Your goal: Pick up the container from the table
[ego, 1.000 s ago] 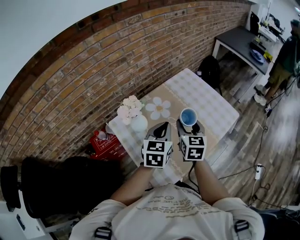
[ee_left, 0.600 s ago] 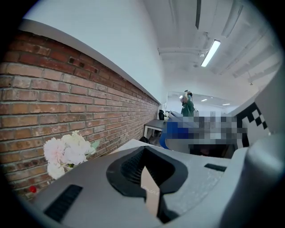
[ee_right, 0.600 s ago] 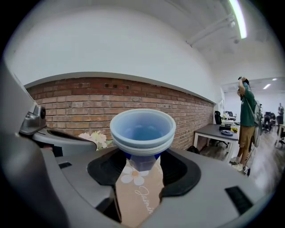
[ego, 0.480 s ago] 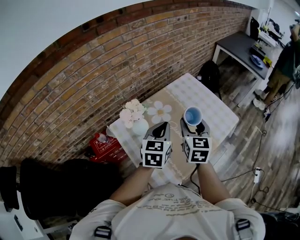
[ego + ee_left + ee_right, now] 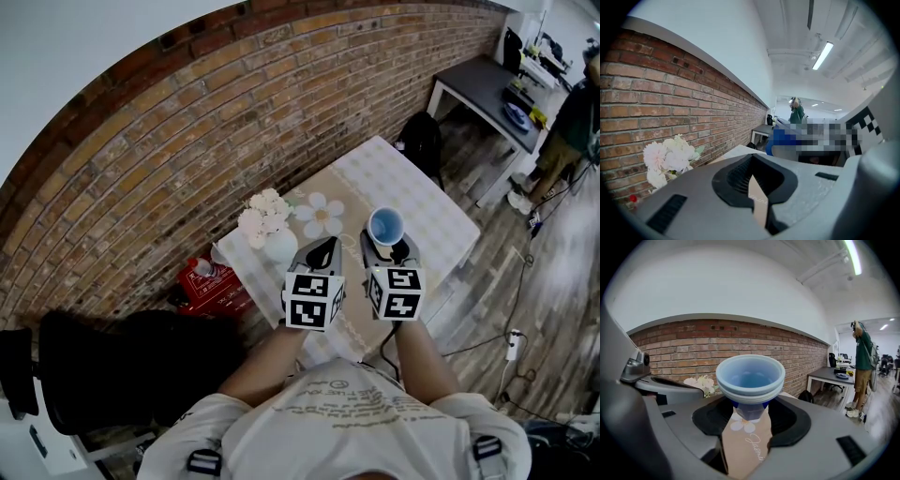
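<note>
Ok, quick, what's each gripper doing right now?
Left gripper: closed, empty.
Right gripper: closed on the cup.

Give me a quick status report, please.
Right hand-held gripper shut on blue container, over table. Left hand-held gripper shut, empty. Flower vase alongside, clear.

**Three cameras, one table**

Head view: steeply down from above the table (image 5: 427, 192), beside a brick wall (image 5: 187, 141). Both gripper views sit low, looking along their jaws toward that wall — all three share the white flowers (image 5: 262, 214); head and right views share the container (image 5: 385, 226).
</note>
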